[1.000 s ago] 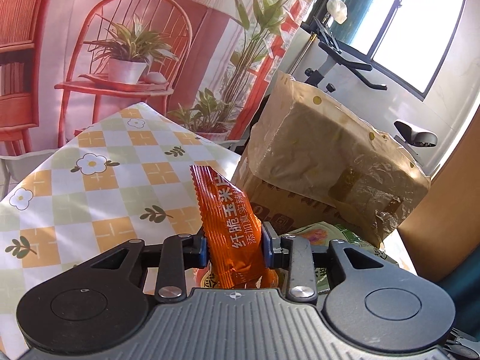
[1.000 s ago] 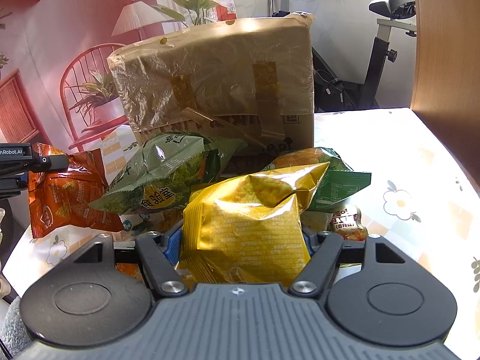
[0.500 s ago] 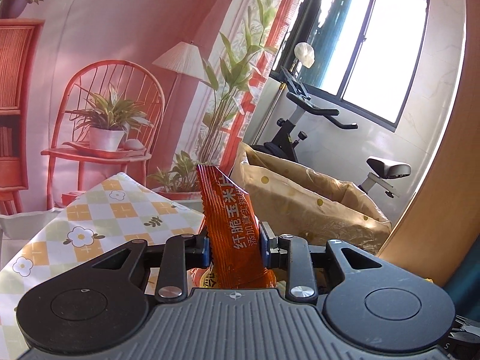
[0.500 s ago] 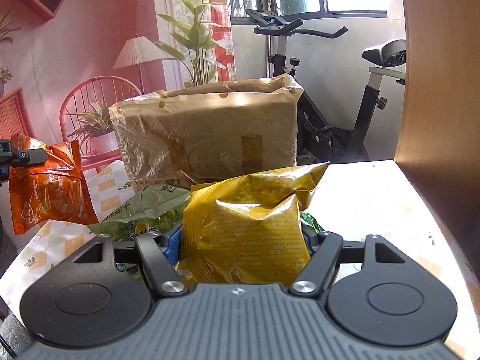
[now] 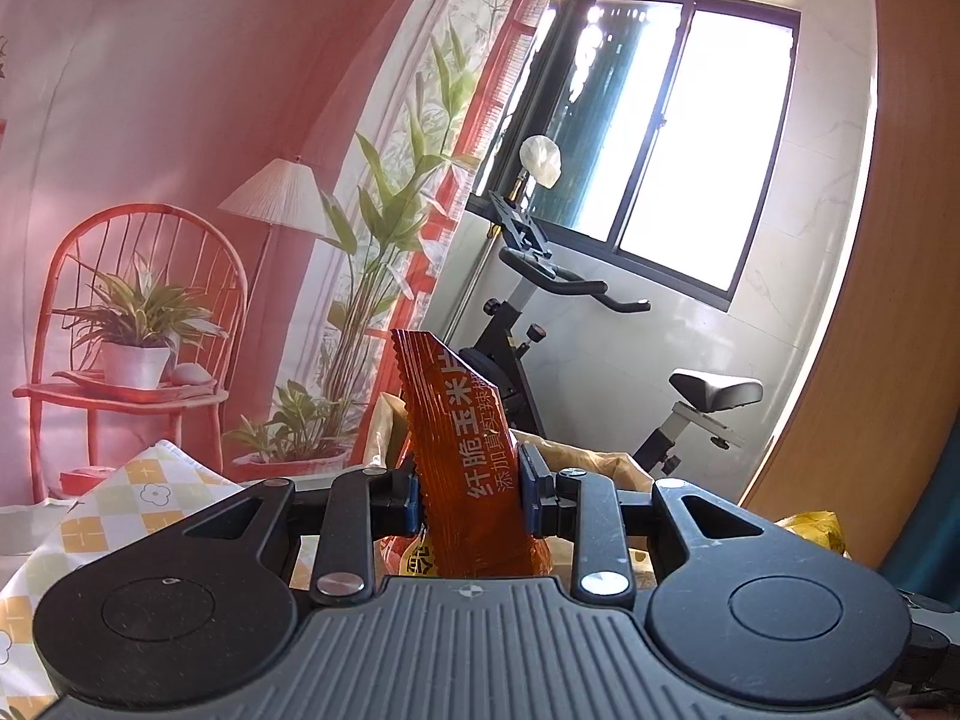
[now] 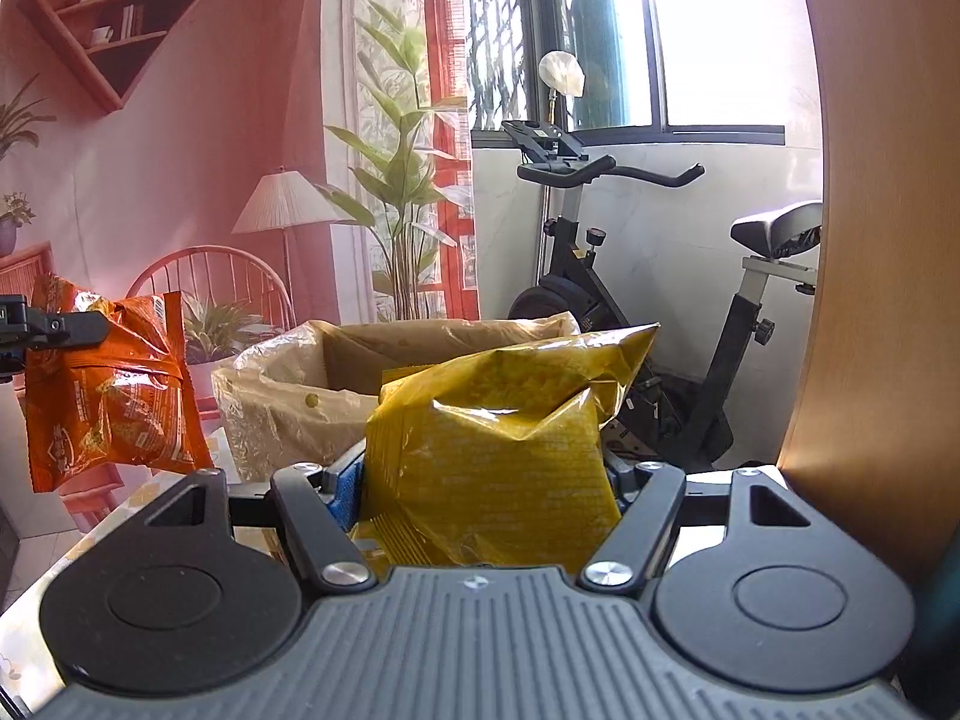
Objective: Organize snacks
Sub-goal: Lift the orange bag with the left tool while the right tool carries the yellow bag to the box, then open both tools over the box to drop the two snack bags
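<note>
My left gripper (image 5: 471, 495) is shut on an orange snack packet (image 5: 465, 456) with white Chinese lettering, held edge-on and upright in the air. The same orange packet (image 6: 111, 396) hangs at the left of the right wrist view, pinched by the left gripper's fingers (image 6: 72, 324). My right gripper (image 6: 486, 480) is shut on a puffed yellow snack bag (image 6: 498, 456), lifted in front of the open cardboard box (image 6: 336, 378). The box has a wrinkled plastic liner and its top is open. Only the box's rim (image 5: 600, 459) shows behind the left fingers.
A checked floral tablecloth (image 5: 144, 498) covers the table at lower left. An exercise bike (image 6: 600, 276) stands behind the box by the window. A wooden panel (image 6: 876, 300) rises at the right. A printed backdrop with chair and plants fills the left.
Both grippers have risen with their packets. The loose snacks on the table have dropped out of sight and the box's open top now shows.
</note>
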Motion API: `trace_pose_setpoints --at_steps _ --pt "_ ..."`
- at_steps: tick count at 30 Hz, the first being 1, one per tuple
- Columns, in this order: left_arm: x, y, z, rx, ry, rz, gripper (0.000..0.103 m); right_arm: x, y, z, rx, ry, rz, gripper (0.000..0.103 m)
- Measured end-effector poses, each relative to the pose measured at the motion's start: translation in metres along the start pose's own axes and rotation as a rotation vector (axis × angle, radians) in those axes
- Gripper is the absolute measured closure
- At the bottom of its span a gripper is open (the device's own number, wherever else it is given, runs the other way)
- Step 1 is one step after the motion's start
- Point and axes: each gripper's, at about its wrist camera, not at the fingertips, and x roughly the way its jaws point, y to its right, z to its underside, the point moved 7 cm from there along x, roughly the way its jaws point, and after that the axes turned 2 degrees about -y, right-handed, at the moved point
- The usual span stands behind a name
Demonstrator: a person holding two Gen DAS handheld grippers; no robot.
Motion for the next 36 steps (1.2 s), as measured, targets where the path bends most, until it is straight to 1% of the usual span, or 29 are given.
trace_pose_setpoints --at_steps 5,11,14,17,21,24,25,27,28,29,30,31,32,34,35,36 --pt "0.023 0.012 -0.028 0.008 0.027 0.021 0.071 0.026 0.004 -0.033 -0.039 0.034 0.002 0.032" --pt "0.072 0.024 -0.052 0.057 0.031 0.017 0.071 0.076 0.010 -0.065 -0.062 0.052 0.000 0.032" --pt "0.103 0.025 -0.055 0.073 -0.002 0.012 0.071 0.107 0.011 -0.073 -0.091 0.041 0.003 0.032" --pt "0.132 0.022 -0.049 0.082 -0.047 0.004 0.071 0.137 0.011 -0.073 -0.104 0.002 -0.003 0.032" --pt "0.162 0.015 -0.037 0.095 -0.114 -0.014 0.071 0.171 0.011 -0.061 -0.122 -0.070 -0.008 0.032" --pt "0.177 0.010 -0.026 0.099 -0.166 -0.030 0.069 0.185 0.017 -0.050 -0.098 -0.126 -0.012 0.031" --pt "0.181 0.009 -0.024 0.104 -0.181 -0.039 0.067 0.189 0.019 -0.046 -0.089 -0.145 -0.016 0.031" --pt "0.182 0.007 -0.020 0.110 -0.198 -0.044 0.059 0.192 0.023 -0.039 -0.072 -0.176 -0.018 0.030" --pt "0.183 0.006 -0.020 0.116 -0.206 -0.049 0.050 0.192 0.024 -0.037 -0.064 -0.186 -0.018 0.028" --pt "0.181 0.005 -0.020 0.121 -0.204 -0.054 0.042 0.190 0.026 -0.036 -0.054 -0.189 -0.017 0.028" --pt "0.179 0.005 -0.021 0.128 -0.200 -0.060 0.040 0.188 0.027 -0.035 -0.044 -0.191 -0.020 0.026" --pt "0.176 0.005 -0.022 0.134 -0.197 -0.065 0.033 0.185 0.027 -0.035 -0.034 -0.189 -0.022 0.022" --pt "0.174 0.006 -0.024 0.139 -0.195 -0.071 0.027 0.181 0.028 -0.036 -0.026 -0.182 -0.027 0.020" --pt "0.167 0.007 -0.026 0.140 -0.190 -0.076 0.023 0.172 0.026 -0.037 -0.018 -0.170 -0.033 0.015" --pt "0.164 0.007 -0.027 0.138 -0.188 -0.077 0.019 0.167 0.026 -0.038 -0.017 -0.165 -0.033 0.015" --pt "0.159 0.008 -0.028 0.138 -0.185 -0.079 0.018 0.161 0.025 -0.040 -0.017 -0.159 -0.036 0.014"
